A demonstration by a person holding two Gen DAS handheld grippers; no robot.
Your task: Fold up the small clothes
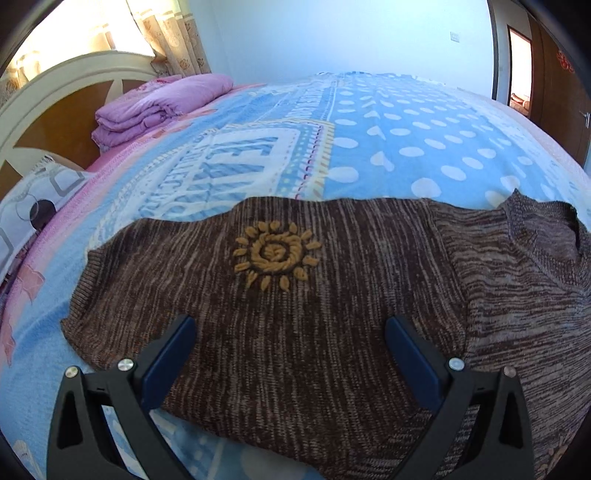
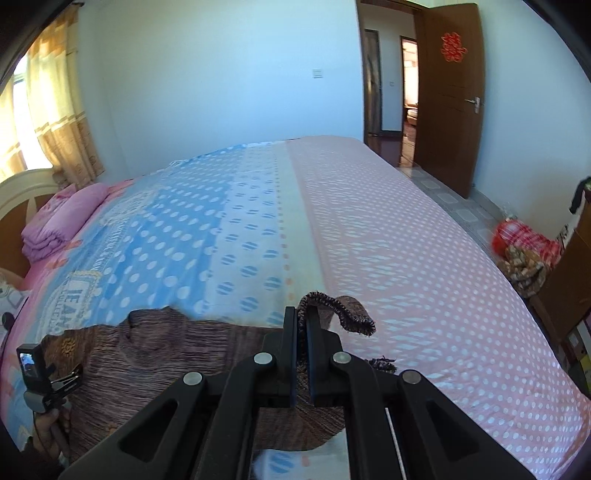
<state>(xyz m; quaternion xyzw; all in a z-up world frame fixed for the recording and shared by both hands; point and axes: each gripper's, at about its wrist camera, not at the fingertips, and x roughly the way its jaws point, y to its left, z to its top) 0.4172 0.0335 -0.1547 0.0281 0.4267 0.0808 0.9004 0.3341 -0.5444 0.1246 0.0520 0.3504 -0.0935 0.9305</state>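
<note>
Right gripper (image 2: 303, 325) is pinching 1 ribbed edge of the brown sweater (image 1: 332, 295), lying on the bed (image 2: 369, 221). Left gripper (image 1: 290, 332) is hovering spread over it, gripping nothing. Knit looks soft and floppy; hems suit gripping. Folded purple quilt (image 1: 147, 107) is sitting well apart, obstructing nothing.

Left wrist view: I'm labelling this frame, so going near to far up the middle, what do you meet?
Left gripper, open over the cloth → brown knit sweater → its yellow sun embroidery → blue patterned bedspread → the pale far wall.
</note>
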